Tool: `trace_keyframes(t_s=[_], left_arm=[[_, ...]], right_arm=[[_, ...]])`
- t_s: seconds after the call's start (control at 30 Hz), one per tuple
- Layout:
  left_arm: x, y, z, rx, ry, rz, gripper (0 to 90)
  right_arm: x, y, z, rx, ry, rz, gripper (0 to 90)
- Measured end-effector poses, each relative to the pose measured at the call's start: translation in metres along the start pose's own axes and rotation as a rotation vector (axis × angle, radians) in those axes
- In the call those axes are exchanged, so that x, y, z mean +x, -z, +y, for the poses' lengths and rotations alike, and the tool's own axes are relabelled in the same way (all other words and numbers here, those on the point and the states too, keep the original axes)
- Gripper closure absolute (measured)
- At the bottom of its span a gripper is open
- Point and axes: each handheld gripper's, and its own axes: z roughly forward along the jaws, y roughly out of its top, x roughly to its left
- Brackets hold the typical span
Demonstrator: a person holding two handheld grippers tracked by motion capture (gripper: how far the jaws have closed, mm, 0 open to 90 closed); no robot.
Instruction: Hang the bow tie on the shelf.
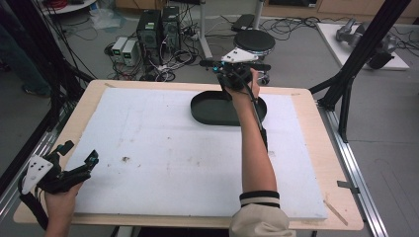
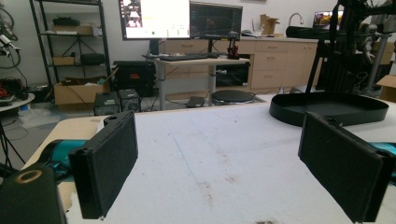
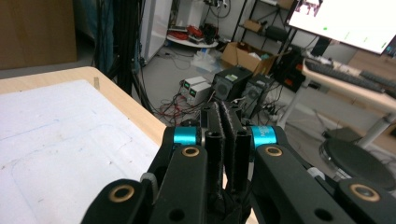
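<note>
The black oval tray (image 1: 217,112) lies toward the far edge of the white foam sheet (image 1: 163,148) that covers the wooden tabletop (image 1: 323,163). The right claw (image 1: 236,64) hangs above the tray's far rim, its grey three-cornered plate on top; the right gripper view settles what the high view leaves unclear, that its two flat black pads (image 3: 225,140) are pressed together with nothing between them. That view also looks past the tabletop edge to computer towers (image 3: 243,86) on the floor.

The left claw (image 1: 79,153) sits well away from the tray, at the near left corner of the foam, spread wide and empty. Its own view shows the rectangular rubbery pads (image 2: 109,163), the smooth tray's raised wall (image 2: 327,108) and faint stains on the grainy foam.
</note>
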Motion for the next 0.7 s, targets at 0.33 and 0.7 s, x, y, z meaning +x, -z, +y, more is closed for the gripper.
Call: trace_keyframes(t_s=[0.33,0.7], left_arm=[[-0.002,-0.001,-0.001,0.004,0.003,-0.007,12.4],[-0.003,-0.002,-0.002,0.012,0.01,-0.012,12.4]], right_arm=[[-0.022,-0.005,-0.004,0.037,-0.01,-0.06,88.2],[-0.029,-0.015,-0.004,0.052,0.001,-0.064,88.2]])
